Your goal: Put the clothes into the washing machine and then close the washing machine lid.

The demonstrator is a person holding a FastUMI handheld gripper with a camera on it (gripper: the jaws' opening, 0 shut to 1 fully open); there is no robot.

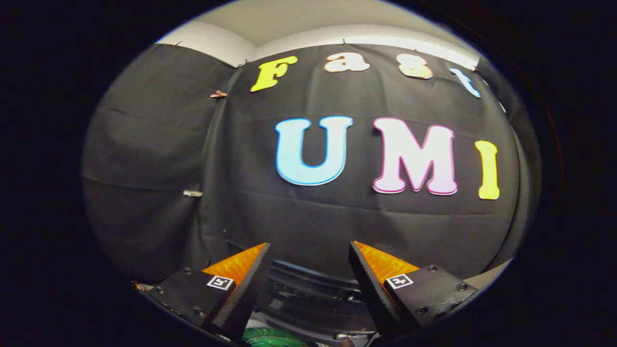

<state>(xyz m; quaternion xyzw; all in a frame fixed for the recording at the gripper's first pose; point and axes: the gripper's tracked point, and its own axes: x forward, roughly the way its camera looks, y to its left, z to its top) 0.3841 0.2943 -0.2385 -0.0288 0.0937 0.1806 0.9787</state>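
Note:
My gripper (308, 250) is held high and looks at the booth's black cloth wall, its two fingers wide apart with nothing between them. Low down between the fingers I see the dark raised lid or back panel of the washing machine (308, 291), a curved dark band with a lighter rim. Below it, close to the fingers' bases, a small patch of green cloth (270, 337) peeks out. How that cloth lies relative to the machine's opening is hidden.
The black cloth wall (308, 217) stands right behind the machine and folds into a corner on the left. A pale surface (491, 277) shows beyond the right finger.

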